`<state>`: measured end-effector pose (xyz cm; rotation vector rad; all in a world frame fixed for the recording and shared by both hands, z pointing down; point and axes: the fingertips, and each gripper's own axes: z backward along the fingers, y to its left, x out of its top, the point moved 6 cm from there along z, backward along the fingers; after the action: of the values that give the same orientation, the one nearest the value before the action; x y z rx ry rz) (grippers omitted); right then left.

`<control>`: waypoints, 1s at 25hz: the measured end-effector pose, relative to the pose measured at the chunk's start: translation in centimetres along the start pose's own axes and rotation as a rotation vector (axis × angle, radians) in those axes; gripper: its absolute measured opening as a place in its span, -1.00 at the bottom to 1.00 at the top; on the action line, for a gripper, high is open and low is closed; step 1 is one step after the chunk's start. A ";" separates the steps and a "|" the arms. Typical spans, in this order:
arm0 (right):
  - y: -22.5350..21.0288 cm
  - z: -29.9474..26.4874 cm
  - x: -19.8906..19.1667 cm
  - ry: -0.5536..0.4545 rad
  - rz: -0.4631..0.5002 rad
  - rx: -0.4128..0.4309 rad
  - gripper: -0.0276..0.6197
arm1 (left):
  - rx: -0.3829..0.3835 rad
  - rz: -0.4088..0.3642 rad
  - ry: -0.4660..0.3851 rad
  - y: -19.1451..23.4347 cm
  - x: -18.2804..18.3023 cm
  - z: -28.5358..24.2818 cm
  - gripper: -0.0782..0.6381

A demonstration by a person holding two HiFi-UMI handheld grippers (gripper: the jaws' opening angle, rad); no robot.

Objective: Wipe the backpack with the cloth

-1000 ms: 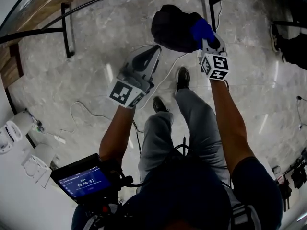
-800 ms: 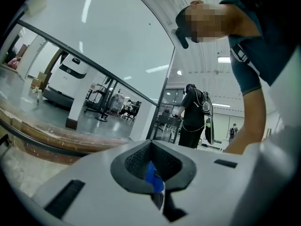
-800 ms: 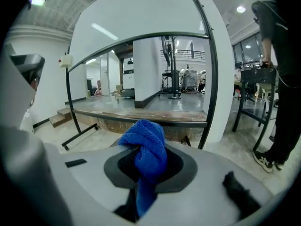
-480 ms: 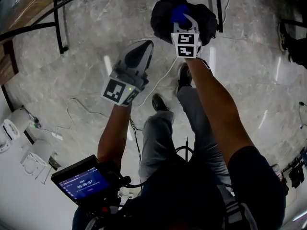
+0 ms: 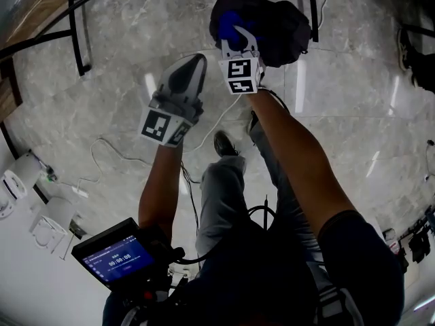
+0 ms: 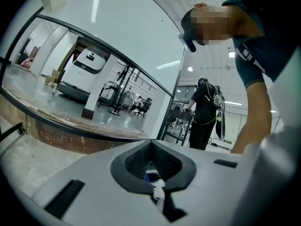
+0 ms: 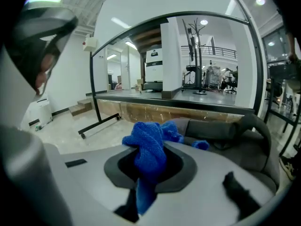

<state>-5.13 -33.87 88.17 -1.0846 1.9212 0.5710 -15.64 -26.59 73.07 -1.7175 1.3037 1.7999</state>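
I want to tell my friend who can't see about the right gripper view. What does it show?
The right gripper is shut on a bunched blue cloth, right in front of a dark backpack. Behind them are a pale stone floor and a black metal frame.

The backpack point(image 5: 282, 26), black and slumped, lies on the floor at the top centre of the head view. The blue cloth point(image 5: 231, 19), bunched into a wad, is pinched in the right tongs point(image 5: 236, 32) over the backpack's left part.
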 end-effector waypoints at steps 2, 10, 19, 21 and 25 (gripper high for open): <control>0.6 0.5 -0.7 -0.004 0.031 0.053 -0.76 | -0.007 0.004 -0.006 0.2 -0.4 -0.5 -0.78; 0.1 3.6 -11.9 0.304 0.043 0.167 -0.76 | -0.006 0.001 0.007 0.3 -0.5 -0.7 -0.78; -14.8 12.8 -13.7 0.293 -0.227 -0.154 -0.76 | -0.002 0.014 0.017 -0.1 -1.0 -0.6 -0.78; -17.0 14.2 -12.2 0.237 -0.292 -0.240 -0.76 | -0.003 0.011 0.026 -0.1 -1.0 -0.7 -0.78; -19.3 14.0 -7.7 0.077 -0.380 -0.371 -0.76 | 0.004 0.008 0.033 0.2 -0.9 -0.7 -0.78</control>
<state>19.61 -30.39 87.23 -1.6828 1.6458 0.6901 -15.13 -26.89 74.09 -1.7493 1.3279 1.7800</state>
